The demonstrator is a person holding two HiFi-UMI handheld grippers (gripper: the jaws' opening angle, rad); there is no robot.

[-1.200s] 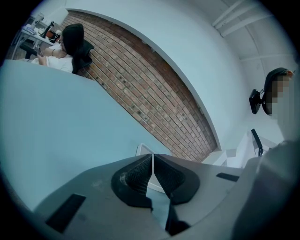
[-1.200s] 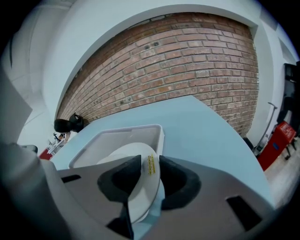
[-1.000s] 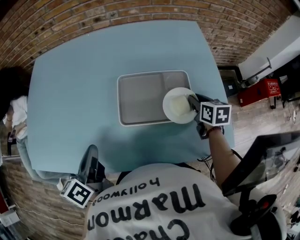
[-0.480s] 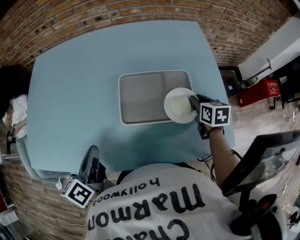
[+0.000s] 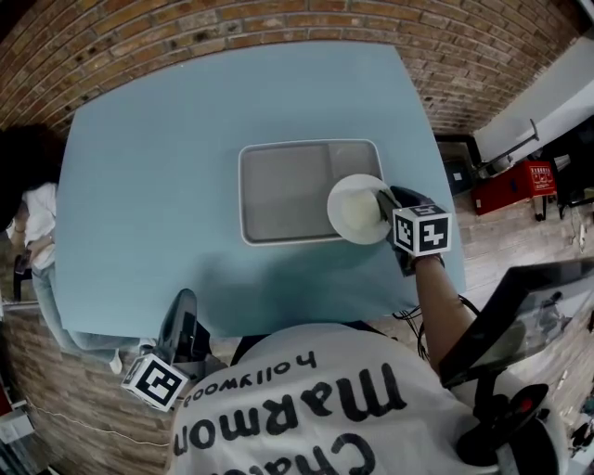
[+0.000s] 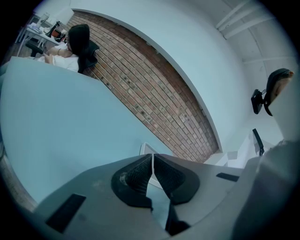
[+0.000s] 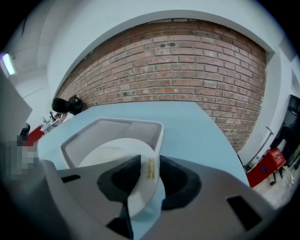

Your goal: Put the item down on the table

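Note:
A white plate (image 5: 357, 209) hangs over the right end of the grey tray (image 5: 278, 195), its rim pinched in my right gripper (image 5: 382, 204). In the right gripper view the plate (image 7: 112, 154) runs tilted between the jaws, a small yellow label on its rim, and the right gripper (image 7: 149, 171) is shut on it above the tray (image 7: 159, 133). My left gripper (image 5: 181, 320) is held low beside the person's body, off the table's near edge; in the left gripper view its pads (image 6: 140, 171) meet with nothing between them.
The light blue table (image 5: 158, 167) spreads around the tray, with a brick wall (image 5: 278, 23) behind it. A seated person (image 5: 28, 213) is at the left edge. A red object (image 5: 520, 176) and dark equipment stand on the floor to the right.
The right gripper and the plate have drifted slightly to the right over the tray's end. The left gripper stays where it was.

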